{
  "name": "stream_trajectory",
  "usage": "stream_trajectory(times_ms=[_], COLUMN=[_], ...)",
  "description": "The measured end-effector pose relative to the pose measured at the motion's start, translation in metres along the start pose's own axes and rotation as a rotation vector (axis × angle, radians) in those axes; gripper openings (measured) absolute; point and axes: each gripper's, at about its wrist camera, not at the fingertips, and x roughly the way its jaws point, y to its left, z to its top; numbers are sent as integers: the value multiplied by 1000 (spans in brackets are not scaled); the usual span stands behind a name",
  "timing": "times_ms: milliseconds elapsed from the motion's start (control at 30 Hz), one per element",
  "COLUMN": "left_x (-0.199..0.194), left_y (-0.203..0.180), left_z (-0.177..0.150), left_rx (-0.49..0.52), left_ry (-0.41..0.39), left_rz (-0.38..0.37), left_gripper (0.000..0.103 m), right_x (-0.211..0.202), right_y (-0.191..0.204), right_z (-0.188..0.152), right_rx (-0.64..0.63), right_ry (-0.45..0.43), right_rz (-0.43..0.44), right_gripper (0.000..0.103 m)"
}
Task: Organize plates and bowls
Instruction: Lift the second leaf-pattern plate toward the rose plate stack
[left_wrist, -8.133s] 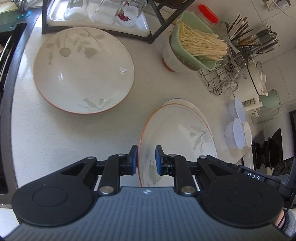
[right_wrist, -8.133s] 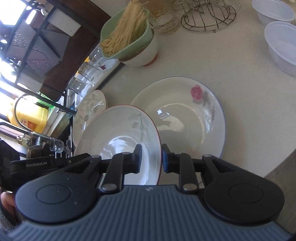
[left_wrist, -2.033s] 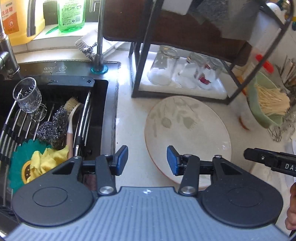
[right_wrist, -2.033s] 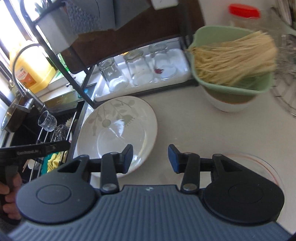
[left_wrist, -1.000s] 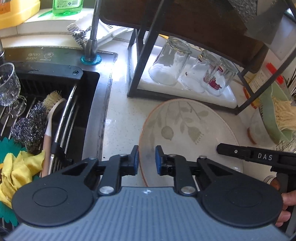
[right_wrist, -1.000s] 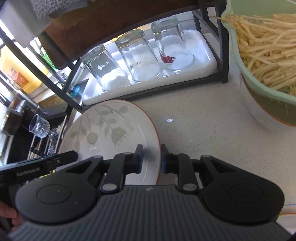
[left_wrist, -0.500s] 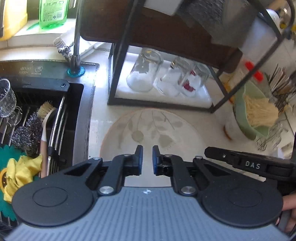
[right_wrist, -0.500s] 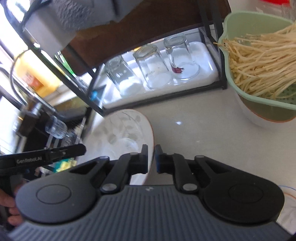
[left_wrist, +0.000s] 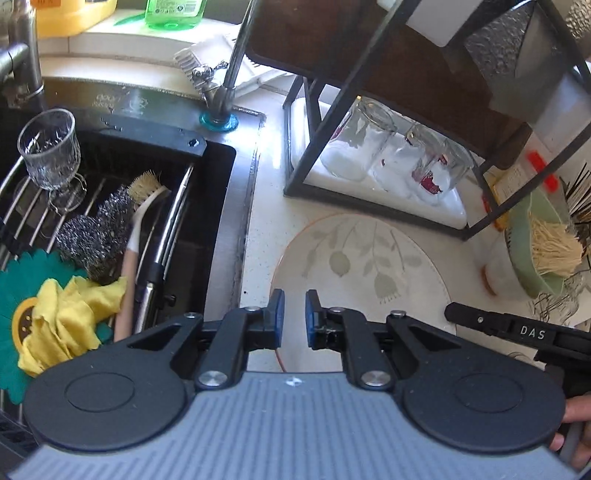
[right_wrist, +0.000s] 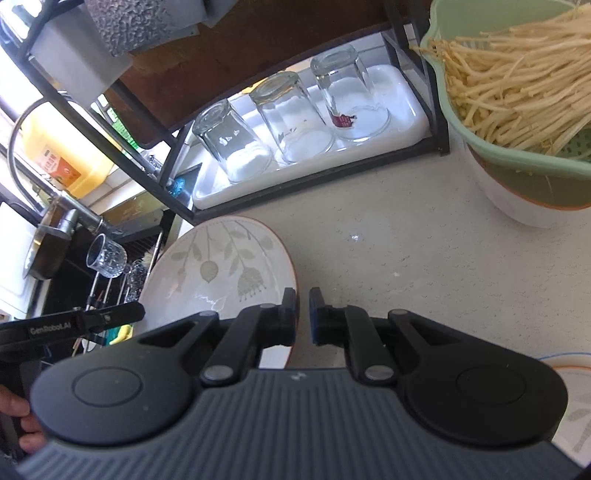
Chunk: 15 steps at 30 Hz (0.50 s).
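Note:
A large white bowl-plate with grey leaf print and an orange rim (left_wrist: 369, 266) is held up off the counter between both grippers. My left gripper (left_wrist: 291, 317) is shut on its left rim. My right gripper (right_wrist: 302, 314) is shut on its right rim; the plate (right_wrist: 218, 273) shows tilted in the right wrist view. The edge of another leaf-print plate (right_wrist: 576, 402) lies on the counter at the right wrist view's lower right.
A black sink (left_wrist: 110, 206) with a stemmed glass, scourers, brush and yellow cloth lies to the left. A black rack holds three upturned glasses on a white tray (right_wrist: 399, 110) behind. A green colander of noodles (right_wrist: 517, 92) stands at the right.
Both grippers closed on the leaf plate's opposite rims about a second ago. Since then the plate has risen and tilted, held between them near the sink edge.

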Motion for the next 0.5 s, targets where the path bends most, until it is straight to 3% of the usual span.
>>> stream_trajectory(times_ms=[233, 267, 333, 500], left_x=[-6, -7, -9, -1], left_y=[12, 11, 8, 16], left_z=[-1, -2, -1, -4], left_rx=[-85, -77, -33, 2], left_ry=[-53, -60, -67, -46], left_rz=[-61, -52, 16, 28], left_gripper=[22, 23, 39, 42], right_x=[2, 3, 6, 13], right_y=[-2, -2, -3, -6], right_z=[-1, -1, 0, 1], right_rx=[44, 48, 58, 73], right_ry=[-35, -35, -32, -16], right_rz=[8, 9, 20, 36], right_gripper=[13, 13, 13, 13])
